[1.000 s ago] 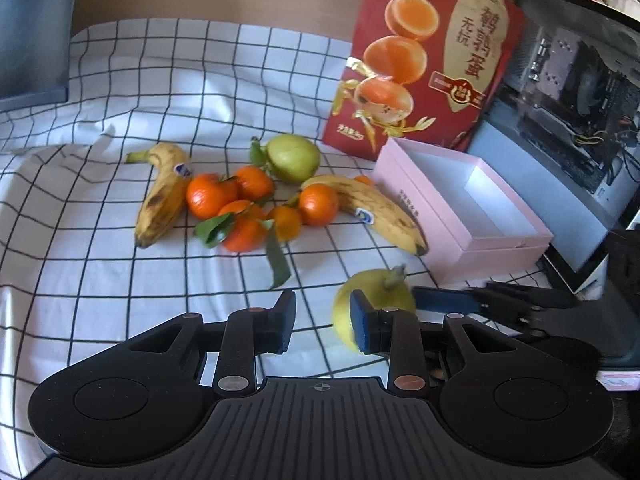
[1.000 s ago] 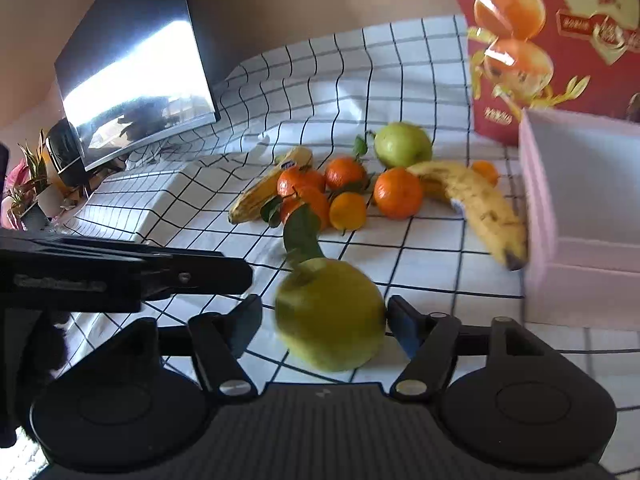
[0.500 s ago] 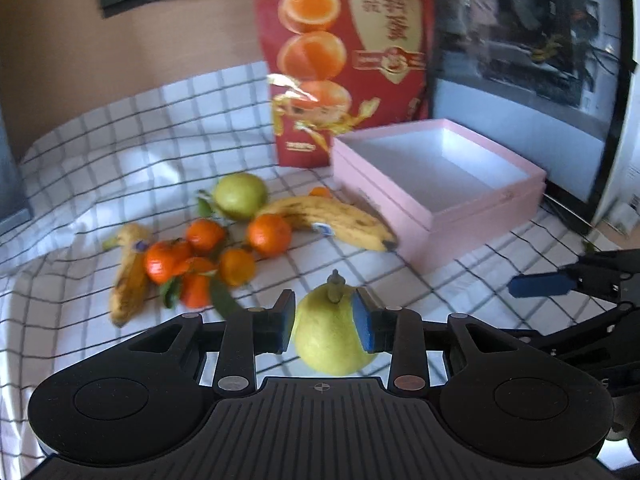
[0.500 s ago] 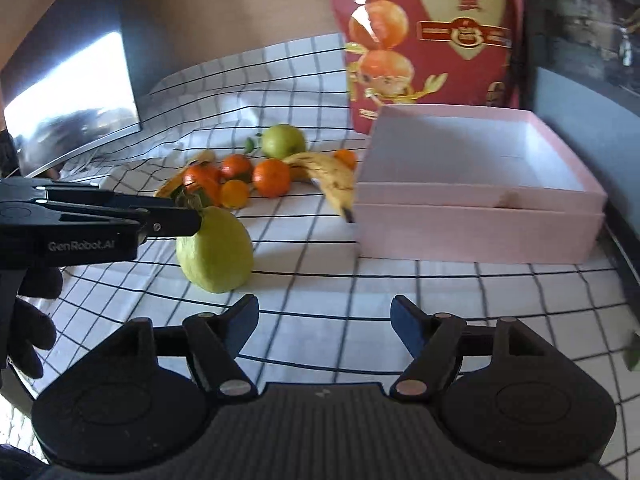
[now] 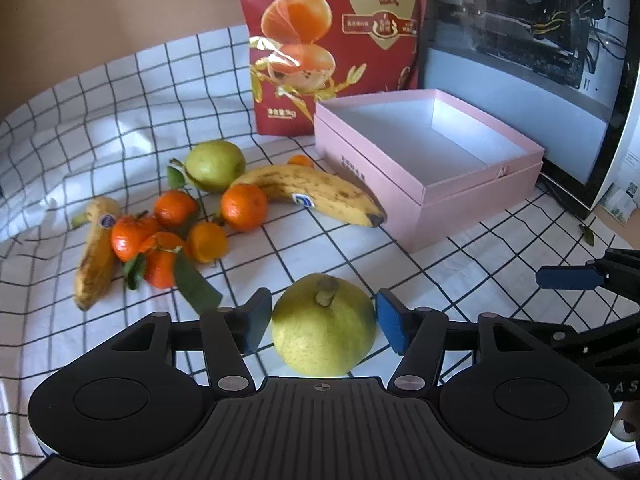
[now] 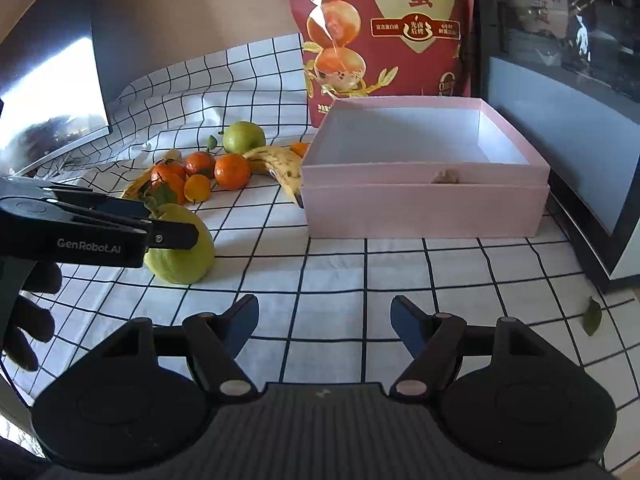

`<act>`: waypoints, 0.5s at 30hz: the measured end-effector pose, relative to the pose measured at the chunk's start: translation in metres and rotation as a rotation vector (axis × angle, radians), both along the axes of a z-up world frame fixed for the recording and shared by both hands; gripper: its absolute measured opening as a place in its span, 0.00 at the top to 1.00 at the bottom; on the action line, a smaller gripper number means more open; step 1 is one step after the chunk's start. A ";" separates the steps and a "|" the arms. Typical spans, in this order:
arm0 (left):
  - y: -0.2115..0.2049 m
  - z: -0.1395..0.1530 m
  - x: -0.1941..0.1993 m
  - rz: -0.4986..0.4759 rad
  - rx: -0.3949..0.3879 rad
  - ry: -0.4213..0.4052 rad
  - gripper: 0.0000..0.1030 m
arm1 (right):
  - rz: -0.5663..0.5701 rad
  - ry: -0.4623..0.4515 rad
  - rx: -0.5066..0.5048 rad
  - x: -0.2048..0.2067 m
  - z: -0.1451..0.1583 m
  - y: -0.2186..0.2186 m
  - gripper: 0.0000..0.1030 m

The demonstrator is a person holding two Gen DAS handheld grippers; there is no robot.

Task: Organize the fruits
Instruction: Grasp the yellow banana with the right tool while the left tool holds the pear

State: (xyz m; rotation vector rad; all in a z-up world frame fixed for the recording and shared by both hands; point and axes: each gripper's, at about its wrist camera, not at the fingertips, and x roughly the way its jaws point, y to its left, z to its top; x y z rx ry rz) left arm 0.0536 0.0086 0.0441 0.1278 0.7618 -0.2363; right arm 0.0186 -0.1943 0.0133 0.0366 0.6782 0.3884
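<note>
A yellow-green pear (image 5: 324, 326) stands on the checked cloth between the fingers of my left gripper (image 5: 324, 324), whose jaws are open with small gaps on both sides. It also shows in the right wrist view (image 6: 182, 246), partly behind the left gripper's finger (image 6: 120, 228). My right gripper (image 6: 324, 326) is open and empty over bare cloth. A pink open box (image 5: 432, 160) (image 6: 424, 184) stands to the right. Two bananas (image 5: 316, 194), a green pear (image 5: 214, 164) and several tangerines (image 5: 244, 206) lie in a pile at the left.
A red snack bag (image 5: 336, 40) stands behind the box. A computer case (image 5: 532, 52) is at the right and a monitor (image 6: 48, 96) at the left. A loose leaf (image 6: 592, 316) lies near the table's right edge.
My left gripper, shut on the pear half a second ago, has opened and the pear now rests on the cloth. The right gripper has released it earlier and drawn back.
</note>
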 end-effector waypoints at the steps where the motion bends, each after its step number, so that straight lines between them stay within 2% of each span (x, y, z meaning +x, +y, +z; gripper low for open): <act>1: 0.000 -0.003 0.002 0.001 -0.006 0.009 0.35 | -0.001 0.002 -0.004 -0.001 -0.001 0.000 0.28; 9: 0.014 -0.017 0.011 -0.016 -0.078 0.053 0.35 | -0.005 -0.014 -0.106 0.001 0.008 0.012 0.28; 15: 0.031 -0.016 0.001 0.016 -0.168 0.074 0.36 | 0.060 -0.101 -0.145 0.027 0.055 0.028 0.20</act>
